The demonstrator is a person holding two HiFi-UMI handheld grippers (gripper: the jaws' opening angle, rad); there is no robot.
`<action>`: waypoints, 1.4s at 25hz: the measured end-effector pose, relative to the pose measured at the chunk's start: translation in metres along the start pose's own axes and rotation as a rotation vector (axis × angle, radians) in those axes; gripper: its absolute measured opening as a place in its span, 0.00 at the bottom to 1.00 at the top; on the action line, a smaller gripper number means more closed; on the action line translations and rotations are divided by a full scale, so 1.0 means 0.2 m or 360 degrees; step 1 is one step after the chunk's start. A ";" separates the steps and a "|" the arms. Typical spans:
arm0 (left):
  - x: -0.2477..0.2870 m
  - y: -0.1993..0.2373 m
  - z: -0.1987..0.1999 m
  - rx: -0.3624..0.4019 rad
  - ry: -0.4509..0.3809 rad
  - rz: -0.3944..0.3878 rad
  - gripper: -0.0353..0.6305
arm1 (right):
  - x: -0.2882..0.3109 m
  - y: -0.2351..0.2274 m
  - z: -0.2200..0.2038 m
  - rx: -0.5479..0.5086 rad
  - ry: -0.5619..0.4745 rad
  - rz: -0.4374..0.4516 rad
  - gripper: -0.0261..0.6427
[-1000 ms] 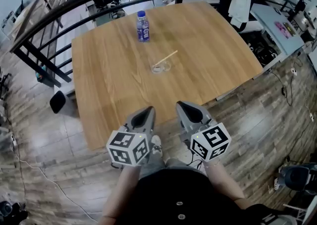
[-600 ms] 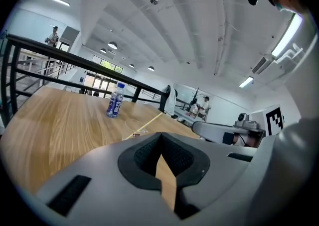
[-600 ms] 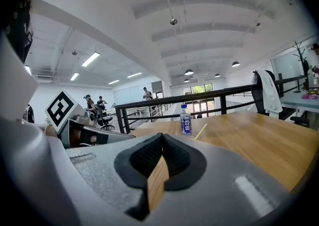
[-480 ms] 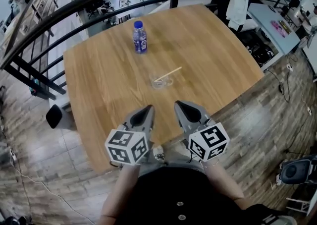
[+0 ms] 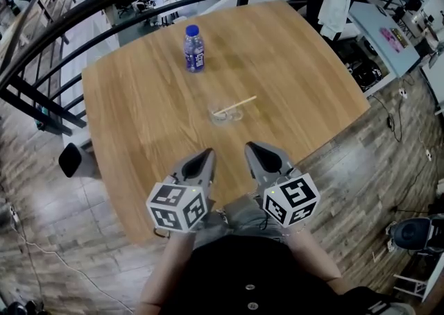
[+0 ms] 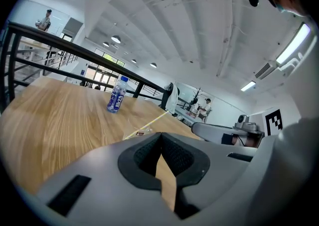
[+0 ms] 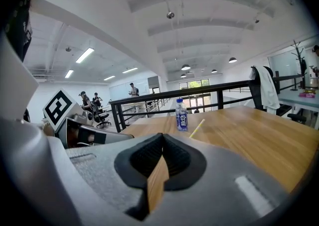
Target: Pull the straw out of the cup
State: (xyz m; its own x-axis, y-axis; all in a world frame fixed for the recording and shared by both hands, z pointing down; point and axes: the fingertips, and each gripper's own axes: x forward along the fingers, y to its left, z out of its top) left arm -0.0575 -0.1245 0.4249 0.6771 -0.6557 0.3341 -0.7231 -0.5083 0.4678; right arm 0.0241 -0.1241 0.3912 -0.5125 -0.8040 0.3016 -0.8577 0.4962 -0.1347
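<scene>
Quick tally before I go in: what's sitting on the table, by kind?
Bottle: 1
Cup: 1
Straw: 1
Total: 3

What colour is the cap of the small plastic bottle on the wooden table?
Blue; the plastic bottle's cap shows best in the head view.

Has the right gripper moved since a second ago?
Yes. The right gripper has advanced over the table and is closer to the cup. Its fingers are shut and empty.
</scene>
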 end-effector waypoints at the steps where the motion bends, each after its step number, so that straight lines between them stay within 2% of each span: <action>1: 0.01 0.01 0.00 -0.0014 0.0001 0.0004 0.08 | 0.01 -0.01 -0.01 0.0004 0.0013 -0.0003 0.04; 12: 0.14 0.06 0.03 -0.0097 -0.0028 0.0071 0.08 | 0.15 -0.14 -0.03 -0.0009 0.0098 0.0114 0.04; 22: 0.23 0.19 0.02 -0.0170 -0.0020 0.0211 0.08 | 0.34 -0.29 -0.01 0.0019 0.0098 0.0205 0.04; 24: 0.25 0.22 0.02 -0.0191 -0.0016 0.0237 0.08 | 0.38 -0.31 -0.02 0.0045 0.0112 0.0210 0.16; 35: 0.33 0.29 0.00 -0.0248 0.0006 0.0308 0.08 | 0.55 -0.44 -0.13 0.0108 0.0222 0.0216 0.16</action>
State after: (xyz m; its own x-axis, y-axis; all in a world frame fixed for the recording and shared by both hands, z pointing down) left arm -0.0540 -0.1973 0.4741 0.5287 -0.7301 0.4329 -0.8097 -0.2808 0.5153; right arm 0.0436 -0.2471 0.4599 -0.6171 -0.6755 0.4035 -0.7842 0.5701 -0.2449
